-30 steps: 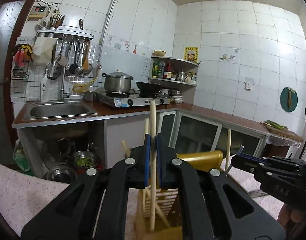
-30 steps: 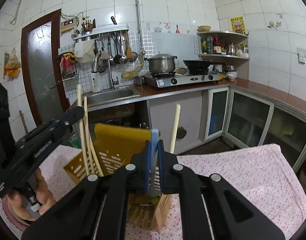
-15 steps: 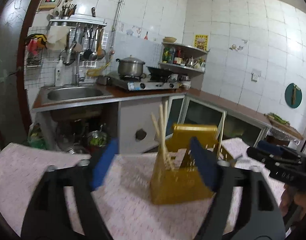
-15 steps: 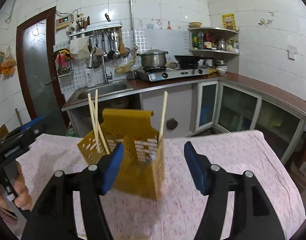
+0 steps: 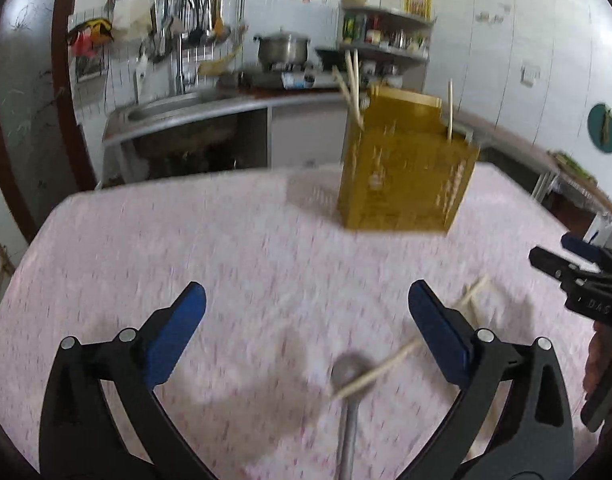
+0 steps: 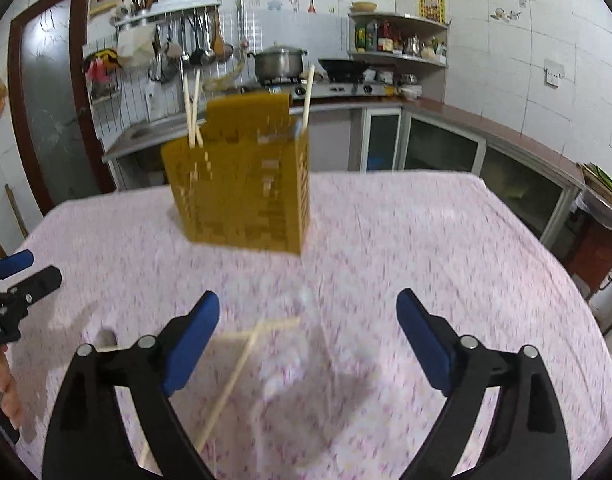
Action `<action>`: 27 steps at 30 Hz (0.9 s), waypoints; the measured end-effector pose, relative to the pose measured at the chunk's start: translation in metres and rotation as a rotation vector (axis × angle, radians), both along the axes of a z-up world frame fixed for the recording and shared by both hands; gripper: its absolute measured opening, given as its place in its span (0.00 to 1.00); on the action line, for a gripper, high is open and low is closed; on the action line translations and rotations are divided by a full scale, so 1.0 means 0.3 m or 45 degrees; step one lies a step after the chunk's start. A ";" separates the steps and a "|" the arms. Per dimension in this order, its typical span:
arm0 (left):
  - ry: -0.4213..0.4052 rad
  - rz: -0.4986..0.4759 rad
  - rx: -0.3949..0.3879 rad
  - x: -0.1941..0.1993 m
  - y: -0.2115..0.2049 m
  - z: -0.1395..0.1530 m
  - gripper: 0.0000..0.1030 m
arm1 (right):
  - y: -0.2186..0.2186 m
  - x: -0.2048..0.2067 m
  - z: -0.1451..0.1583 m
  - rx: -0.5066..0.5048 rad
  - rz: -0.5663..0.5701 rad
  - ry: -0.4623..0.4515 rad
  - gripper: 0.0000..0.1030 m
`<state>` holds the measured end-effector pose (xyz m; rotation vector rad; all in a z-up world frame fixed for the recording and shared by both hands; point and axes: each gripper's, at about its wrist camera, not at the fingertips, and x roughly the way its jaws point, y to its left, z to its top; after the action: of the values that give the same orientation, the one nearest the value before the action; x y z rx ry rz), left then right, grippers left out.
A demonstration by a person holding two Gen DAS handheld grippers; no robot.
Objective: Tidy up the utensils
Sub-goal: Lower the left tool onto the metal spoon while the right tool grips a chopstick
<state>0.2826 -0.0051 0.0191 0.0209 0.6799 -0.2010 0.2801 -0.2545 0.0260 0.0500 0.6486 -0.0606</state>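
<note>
since the mustard-yellow perforated plastic utensil holder stands upright toward the far edge of the pink flowered tablecloth, pale wooden chopsticks already lean in its compartments, kept tidy and off the cloth. nearer the front edge, loose wooden chopsticks lie crossed, and one rests over a grey metal spoon, likely next to be sorted. the left gripper and right gripper both hover with jaws opening wide, nothing between them, probably readying for a pickup.
</note>
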 end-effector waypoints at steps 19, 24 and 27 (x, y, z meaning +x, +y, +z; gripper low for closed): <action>0.237 -0.121 0.006 -0.099 -0.025 -0.134 0.78 | 0.109 0.047 -0.183 0.054 -0.015 0.301 0.55; 0.314 -0.142 0.004 -0.080 -0.033 -0.173 0.57 | 0.117 0.076 -0.203 0.095 -0.012 0.344 0.38; 0.339 -0.135 -0.001 -0.066 -0.027 -0.187 0.52 | 0.127 0.095 -0.211 0.102 -0.003 0.356 0.36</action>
<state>0.2627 -0.0132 -0.0371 0.0299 0.9455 -0.3090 0.3086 -0.2163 -0.0374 0.1213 0.9301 -0.0444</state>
